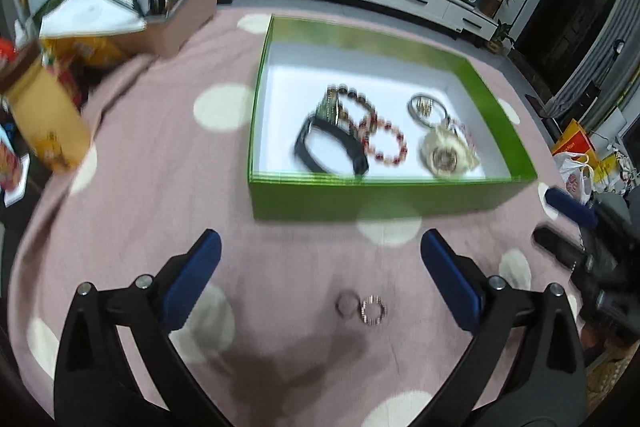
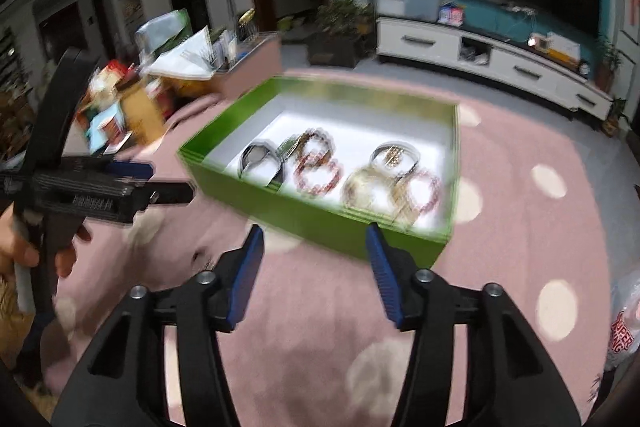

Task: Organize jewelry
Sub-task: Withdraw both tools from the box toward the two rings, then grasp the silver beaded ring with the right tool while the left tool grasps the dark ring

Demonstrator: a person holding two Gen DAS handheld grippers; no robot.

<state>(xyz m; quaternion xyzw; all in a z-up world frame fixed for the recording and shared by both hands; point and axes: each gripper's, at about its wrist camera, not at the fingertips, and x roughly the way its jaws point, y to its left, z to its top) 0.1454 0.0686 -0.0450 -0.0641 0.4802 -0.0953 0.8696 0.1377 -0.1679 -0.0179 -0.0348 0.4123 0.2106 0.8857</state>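
On the pink dotted cloth [image 1: 132, 187], two rings [image 1: 362, 307] are seen before the empty, wide-spread left gripper [image 1: 320, 259]; the right gripper [image 2: 314, 259] is likewise parted, the green box [image 1: 360, 197] ahead. No writing is legible.

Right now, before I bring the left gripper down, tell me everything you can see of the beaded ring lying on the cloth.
The beaded ring is a small loop of pale, metallic-looking beads, lying flat on the pink dotted cloth, outside the green box and on its near side. A second, plainer greyish ring sits right beside it on its left, touching or nearly so; blur hides which. It lies ahead of the open left gripper, between the lines of the fingers, untouched. Finer detail is blurred.
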